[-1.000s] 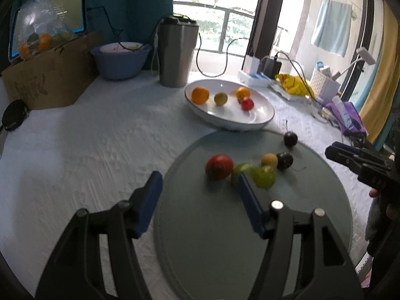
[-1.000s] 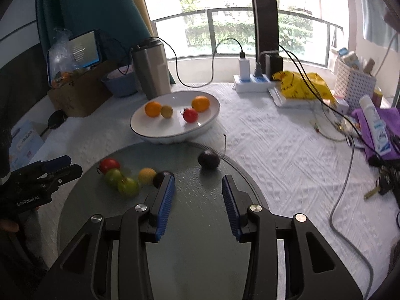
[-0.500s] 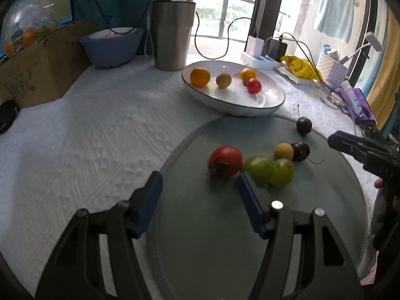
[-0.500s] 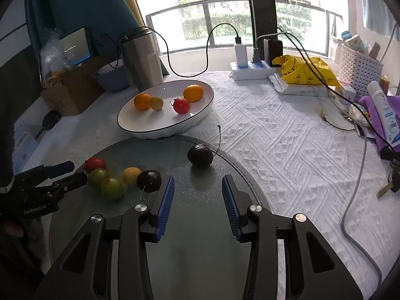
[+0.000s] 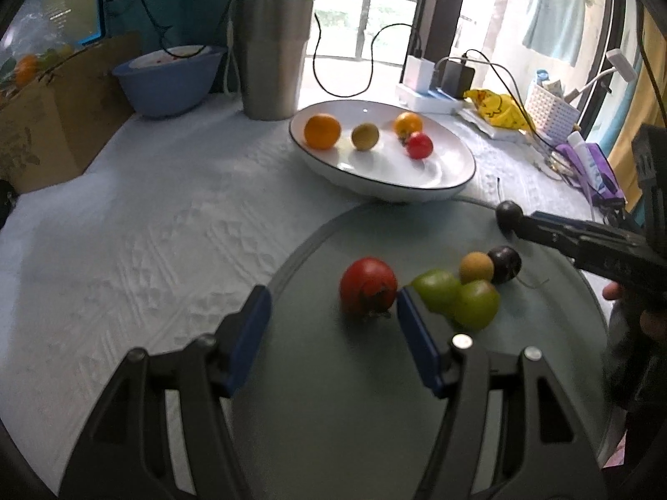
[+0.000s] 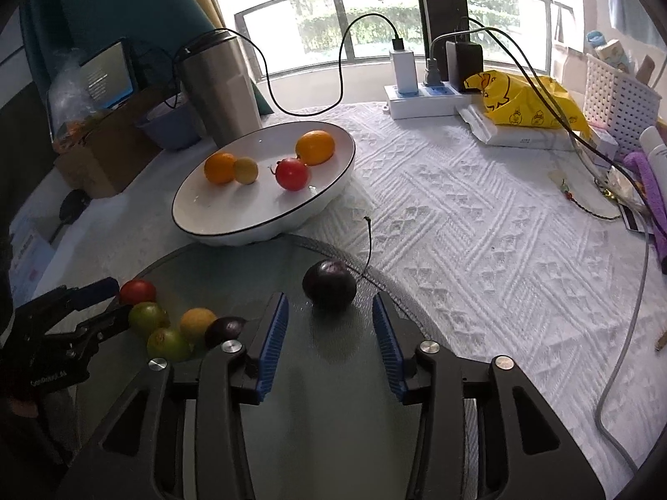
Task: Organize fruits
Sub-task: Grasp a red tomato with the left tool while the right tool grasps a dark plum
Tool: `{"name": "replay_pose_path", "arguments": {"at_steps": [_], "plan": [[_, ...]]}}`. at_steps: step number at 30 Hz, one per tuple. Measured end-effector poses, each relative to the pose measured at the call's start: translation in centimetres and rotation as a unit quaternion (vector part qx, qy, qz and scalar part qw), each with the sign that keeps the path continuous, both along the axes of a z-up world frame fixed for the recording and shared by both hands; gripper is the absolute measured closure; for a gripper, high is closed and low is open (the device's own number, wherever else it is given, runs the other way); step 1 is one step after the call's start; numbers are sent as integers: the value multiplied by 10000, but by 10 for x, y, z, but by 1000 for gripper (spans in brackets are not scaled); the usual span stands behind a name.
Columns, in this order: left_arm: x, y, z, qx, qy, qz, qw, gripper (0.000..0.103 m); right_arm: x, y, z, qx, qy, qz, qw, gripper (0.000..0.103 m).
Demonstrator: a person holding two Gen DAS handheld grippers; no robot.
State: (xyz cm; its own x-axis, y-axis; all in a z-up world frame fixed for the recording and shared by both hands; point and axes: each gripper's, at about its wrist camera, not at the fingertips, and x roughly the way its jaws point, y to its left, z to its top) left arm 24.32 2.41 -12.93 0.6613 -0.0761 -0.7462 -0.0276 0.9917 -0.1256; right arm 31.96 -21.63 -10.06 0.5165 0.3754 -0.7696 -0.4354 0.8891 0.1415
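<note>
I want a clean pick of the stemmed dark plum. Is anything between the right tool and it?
Nothing visible. The right tool, jaws opening and empty, faces the dark plum across bare grey mat. The other dark fruit sits off beside the left pad, outside the gap.

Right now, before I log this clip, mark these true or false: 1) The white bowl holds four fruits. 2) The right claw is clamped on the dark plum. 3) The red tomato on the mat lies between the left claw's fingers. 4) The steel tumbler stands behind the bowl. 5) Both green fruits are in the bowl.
1) True: the white bowl holds four.
2) False: the right claw is opening; the dark plum lies just ahead, untouched.
3) False: the red tomato lies ahead of the left claw.
4) True: steel tumbler.
5) False: the green fruits lie on the mat.
</note>
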Motion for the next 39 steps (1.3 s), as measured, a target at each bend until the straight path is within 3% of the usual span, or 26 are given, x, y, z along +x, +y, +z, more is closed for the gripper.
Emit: {"name": "replay_pose_path", "arguments": {"at_steps": [11, 13, 18, 39], "plan": [[6, -7, -2, 38, 86, -251, 9996, 41, 13, 15, -7, -237, 107, -32, 9997, 54], [7, -8, -1, -18, 58, -369, 9993, 54, 14, 17, -8, -277, 89, -16, 9996, 63], [9, -12, -1, -73, 51, -504, 9987, 72, 13, 21, -7, -412, -11, -15, 9991, 72], [-20, -5, 19, -471, -204, -446, 9977, 72, -25, 15, 20, -292, -397, 139, 9987, 72]]}}
